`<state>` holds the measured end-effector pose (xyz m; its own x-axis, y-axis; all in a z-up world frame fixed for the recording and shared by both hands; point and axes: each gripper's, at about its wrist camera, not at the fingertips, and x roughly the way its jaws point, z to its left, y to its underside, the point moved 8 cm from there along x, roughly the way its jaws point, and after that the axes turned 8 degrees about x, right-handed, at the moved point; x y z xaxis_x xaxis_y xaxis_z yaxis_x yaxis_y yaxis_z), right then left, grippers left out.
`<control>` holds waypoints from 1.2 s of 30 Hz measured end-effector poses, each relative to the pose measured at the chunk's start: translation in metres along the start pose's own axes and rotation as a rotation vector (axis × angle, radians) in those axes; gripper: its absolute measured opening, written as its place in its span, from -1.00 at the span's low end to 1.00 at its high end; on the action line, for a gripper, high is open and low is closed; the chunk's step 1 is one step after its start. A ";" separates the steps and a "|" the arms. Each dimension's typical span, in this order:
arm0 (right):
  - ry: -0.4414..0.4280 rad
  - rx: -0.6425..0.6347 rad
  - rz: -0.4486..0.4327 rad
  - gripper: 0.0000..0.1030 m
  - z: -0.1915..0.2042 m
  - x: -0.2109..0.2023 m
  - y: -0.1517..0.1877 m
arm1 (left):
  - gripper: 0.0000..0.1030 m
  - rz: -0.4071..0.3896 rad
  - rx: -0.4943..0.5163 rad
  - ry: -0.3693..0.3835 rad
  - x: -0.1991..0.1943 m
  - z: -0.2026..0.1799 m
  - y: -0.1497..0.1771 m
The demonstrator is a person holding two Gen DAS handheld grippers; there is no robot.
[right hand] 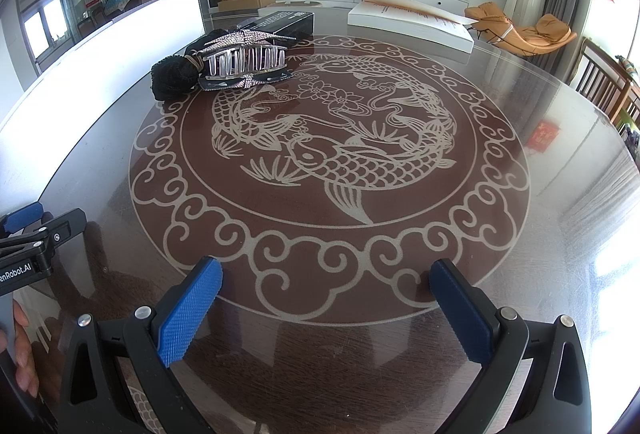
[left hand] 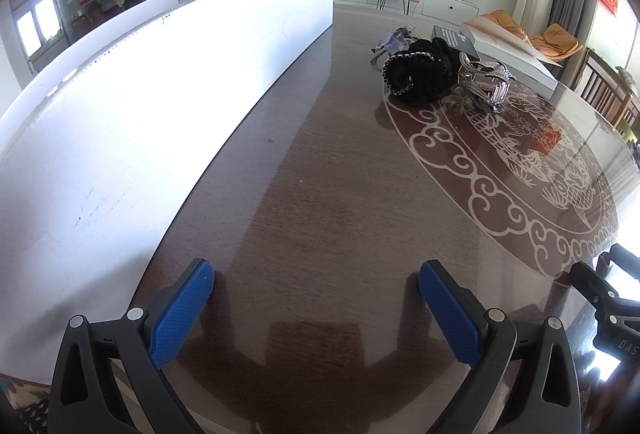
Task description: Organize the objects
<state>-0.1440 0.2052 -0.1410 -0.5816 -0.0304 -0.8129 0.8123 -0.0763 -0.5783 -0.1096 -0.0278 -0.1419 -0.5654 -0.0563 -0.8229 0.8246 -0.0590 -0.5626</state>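
Note:
A sparkling clear hair claw clip point(right hand: 244, 60) point(left hand: 486, 82) lies on the glass-topped round table point(right hand: 328, 346), leaning against black frilly scrunchies point(right hand: 174, 80) point(left hand: 418, 74). Behind the pile a smaller clear clip point(left hand: 394, 38) and a black box point(right hand: 286, 21) point(left hand: 456, 38) rest. My left gripper point(left hand: 316, 282) hovers open low over the table's near left part, nothing between its blue pads. My right gripper point(right hand: 326, 278) is open too, above the fish pattern's near rim, far short of the pile. The left gripper point(right hand: 28, 230) shows at the right view's left edge.
A long white board point(left hand: 132, 106) point(right hand: 100, 50) stands along the table's left side. A white flat box with papers point(right hand: 412, 22) point(left hand: 516, 50) sits at the far right. A hand point(right hand: 22, 350) holds the left gripper. Chairs point(right hand: 604, 82) stand to the right.

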 end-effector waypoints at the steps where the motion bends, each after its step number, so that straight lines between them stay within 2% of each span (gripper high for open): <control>1: -0.001 0.001 0.000 1.00 0.000 0.000 0.000 | 1.00 0.000 0.000 -0.001 0.001 0.000 0.000; 4: -0.007 -0.008 0.014 1.00 0.001 0.001 -0.001 | 1.00 -0.001 0.000 -0.001 0.002 0.002 -0.001; 8: -0.032 -0.037 0.089 1.00 0.010 0.017 -0.021 | 1.00 -0.002 -0.001 -0.003 0.003 0.002 -0.001; 13: -0.149 0.109 0.020 1.00 0.029 0.020 -0.093 | 1.00 -0.002 -0.003 -0.002 0.004 0.003 -0.002; 16: -0.204 0.224 0.010 1.00 0.043 0.033 -0.138 | 1.00 -0.002 -0.003 -0.001 0.004 0.003 -0.002; 18: -0.213 0.267 0.020 1.00 0.055 0.046 -0.162 | 1.00 -0.002 -0.003 -0.002 0.003 0.003 -0.002; 20: -0.198 0.268 0.078 1.00 0.068 0.065 -0.173 | 1.00 -0.002 -0.003 -0.001 0.003 0.003 -0.002; 22: -0.161 0.256 0.106 0.98 0.075 0.078 -0.175 | 1.00 -0.002 -0.003 -0.002 0.003 0.003 -0.002; 23: -0.140 0.244 0.099 0.79 0.076 0.080 -0.174 | 1.00 -0.002 -0.003 -0.002 0.003 0.003 -0.001; 24: -0.133 0.228 0.100 0.32 0.077 0.081 -0.172 | 1.00 -0.002 -0.003 -0.002 0.003 0.003 -0.001; 26: -0.162 0.213 0.123 -0.01 0.077 0.083 -0.162 | 1.00 -0.002 -0.003 -0.002 0.003 0.003 -0.001; 30: -0.192 0.168 0.095 -0.14 0.063 0.061 -0.142 | 1.00 -0.002 -0.004 -0.002 0.005 0.002 -0.003; 36: -0.210 0.095 0.088 -0.14 0.023 0.023 -0.097 | 1.00 -0.002 -0.004 -0.002 0.005 0.002 -0.003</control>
<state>-0.2373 0.1893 -0.1020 -0.5135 -0.2471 -0.8217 0.8580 -0.1575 -0.4889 -0.1147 -0.0297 -0.1439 -0.5671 -0.0585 -0.8216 0.8236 -0.0551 -0.5645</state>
